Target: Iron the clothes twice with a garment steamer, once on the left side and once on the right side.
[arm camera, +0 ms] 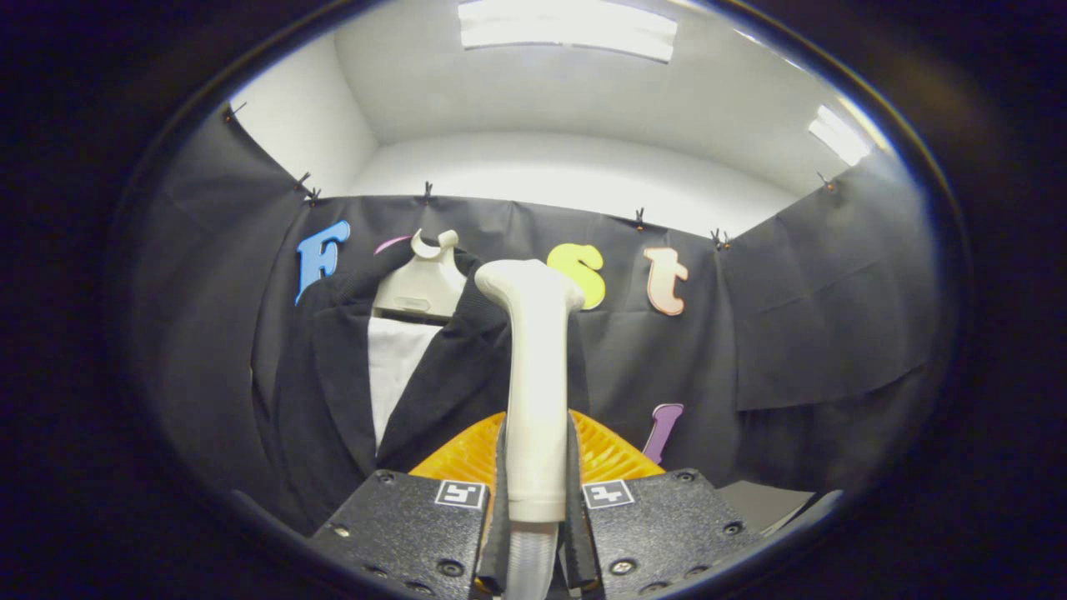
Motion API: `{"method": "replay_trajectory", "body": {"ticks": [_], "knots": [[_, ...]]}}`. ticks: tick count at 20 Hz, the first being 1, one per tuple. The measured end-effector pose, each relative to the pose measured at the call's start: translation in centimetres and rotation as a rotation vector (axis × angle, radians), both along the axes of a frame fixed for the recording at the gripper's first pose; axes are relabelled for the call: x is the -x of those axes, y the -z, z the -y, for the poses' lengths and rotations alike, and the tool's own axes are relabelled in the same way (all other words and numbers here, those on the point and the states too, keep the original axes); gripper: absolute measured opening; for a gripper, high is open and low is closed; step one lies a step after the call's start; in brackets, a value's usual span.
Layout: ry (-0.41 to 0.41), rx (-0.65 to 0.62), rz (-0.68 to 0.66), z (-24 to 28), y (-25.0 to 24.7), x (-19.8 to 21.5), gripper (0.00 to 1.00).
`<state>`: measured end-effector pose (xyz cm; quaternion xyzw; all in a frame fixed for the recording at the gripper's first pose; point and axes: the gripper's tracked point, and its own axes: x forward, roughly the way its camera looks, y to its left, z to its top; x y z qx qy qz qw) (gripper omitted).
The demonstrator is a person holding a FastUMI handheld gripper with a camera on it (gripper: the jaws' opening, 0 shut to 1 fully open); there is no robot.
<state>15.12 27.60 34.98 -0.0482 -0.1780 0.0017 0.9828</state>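
Note:
A cream-white garment steamer (533,375) stands upright between my fingers, its handle clamped on both sides and its head up in front of the jacket's shoulder. My gripper (535,500) is shut on that handle. Just beyond and to the left hangs a black jacket (333,383) with a white lining strip (396,367), on a cream hanger (423,283) against the booth's black cloth wall. The steamer's head sits by the jacket's right lapel; whether it touches the fabric I cannot tell. A ribbed hose end (530,567) shows below the handle.
The black cloth wall (800,333) runs behind and to the right, clipped along its top edge. Above it are a white wall and ceiling lights (567,29). A grey surface corner (763,504) shows low on the right.

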Motion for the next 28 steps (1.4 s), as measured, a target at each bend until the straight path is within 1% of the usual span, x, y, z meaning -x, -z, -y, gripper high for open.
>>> {"method": "replay_trajectory", "body": {"ticks": [3,6,10,19,28], "knots": [[-0.002,0.010,-0.012,-0.6,0.5,-0.7,0.29],[0.013,0.022,-0.037,-1.4,1.8,-1.5,0.29],[0.030,0.049,-0.048,-1.7,3.6,-0.8,0.29],[0.020,0.088,-0.109,-2.4,8.0,0.8,0.29],[0.031,0.090,-0.227,-2.2,15.4,2.0,0.29]]}}
